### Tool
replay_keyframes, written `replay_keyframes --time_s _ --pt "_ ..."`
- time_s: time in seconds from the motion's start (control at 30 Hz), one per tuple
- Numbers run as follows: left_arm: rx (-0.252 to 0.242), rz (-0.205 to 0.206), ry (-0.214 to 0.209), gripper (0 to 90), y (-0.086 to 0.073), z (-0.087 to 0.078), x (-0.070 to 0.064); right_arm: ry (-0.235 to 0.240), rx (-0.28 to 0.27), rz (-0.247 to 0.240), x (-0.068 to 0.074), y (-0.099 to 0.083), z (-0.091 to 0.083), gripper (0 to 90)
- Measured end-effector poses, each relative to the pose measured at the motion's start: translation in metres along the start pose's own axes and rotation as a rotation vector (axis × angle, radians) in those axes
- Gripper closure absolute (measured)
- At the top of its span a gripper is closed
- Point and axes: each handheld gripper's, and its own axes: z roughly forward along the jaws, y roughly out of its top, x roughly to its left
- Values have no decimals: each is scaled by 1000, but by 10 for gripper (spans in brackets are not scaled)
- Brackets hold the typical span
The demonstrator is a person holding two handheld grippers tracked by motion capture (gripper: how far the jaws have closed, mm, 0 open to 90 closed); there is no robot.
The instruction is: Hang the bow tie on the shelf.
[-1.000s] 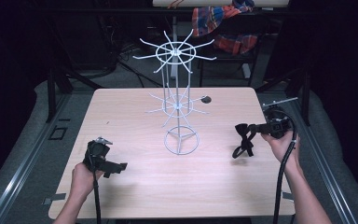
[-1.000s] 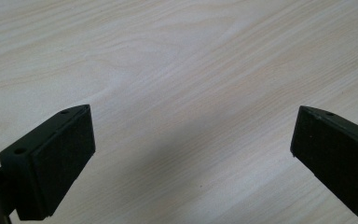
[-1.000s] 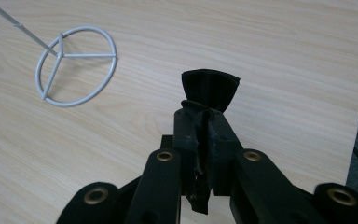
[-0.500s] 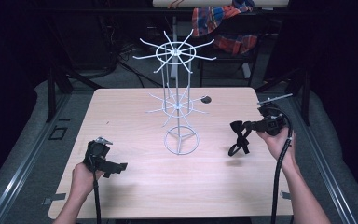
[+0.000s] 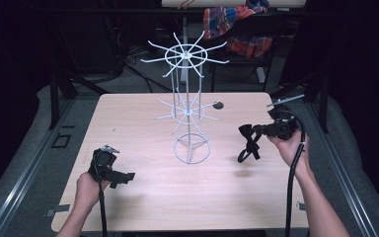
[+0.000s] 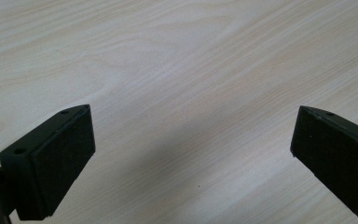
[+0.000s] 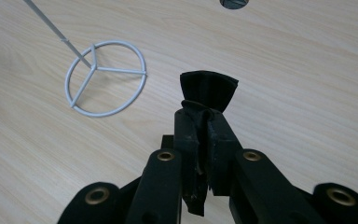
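Right gripper (image 5: 261, 131), clenched on a black fabric bow tie (image 5: 248, 142) near the table's right edge, should carry it level toward the white wire rack (image 5: 189, 106); left gripper (image 5: 124, 177) idles released

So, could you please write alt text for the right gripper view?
The right gripper is shut on a black bow tie, held above a light wooden table. To the left stands the round base of a white wire rack.
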Motion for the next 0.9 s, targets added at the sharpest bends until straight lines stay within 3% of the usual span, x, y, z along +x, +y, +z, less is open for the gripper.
replay_keyframes --time_s 0.9 --pt "3 -1 0 0 0 0 0 26 -17 -75 28 18 -7 850"
